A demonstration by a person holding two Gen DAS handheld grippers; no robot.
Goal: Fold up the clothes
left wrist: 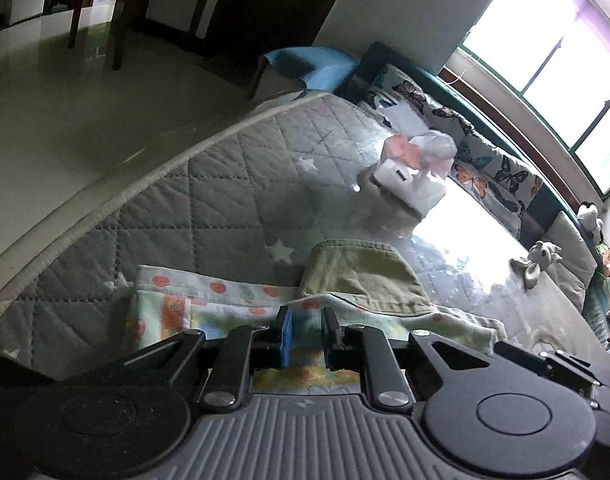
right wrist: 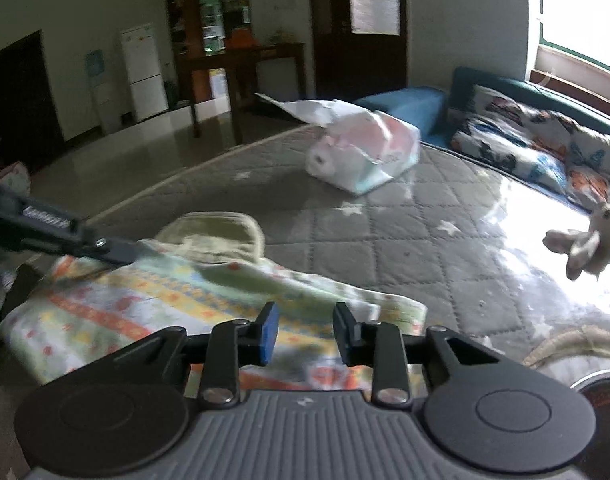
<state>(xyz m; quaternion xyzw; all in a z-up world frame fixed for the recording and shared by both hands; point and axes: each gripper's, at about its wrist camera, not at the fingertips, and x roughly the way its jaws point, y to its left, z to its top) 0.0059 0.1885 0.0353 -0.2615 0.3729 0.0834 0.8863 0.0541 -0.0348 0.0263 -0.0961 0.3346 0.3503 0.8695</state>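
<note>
While both grippers gape, patterned garment [right wrist: 153, 312] flat

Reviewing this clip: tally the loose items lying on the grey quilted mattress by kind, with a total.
Garments: 2, the patterned cloth and the olive-green garment.
Plastic bags of goods: 1, the white bag.
Plush toys: 1, the grey stuffed toy.
Total: 4.

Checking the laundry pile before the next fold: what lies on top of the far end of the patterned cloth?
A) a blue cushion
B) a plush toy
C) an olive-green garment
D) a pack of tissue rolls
C: the olive-green garment overlaps the far edge of the patterned cloth; the plush toy and tissue pack lie apart on the mattress.
</note>
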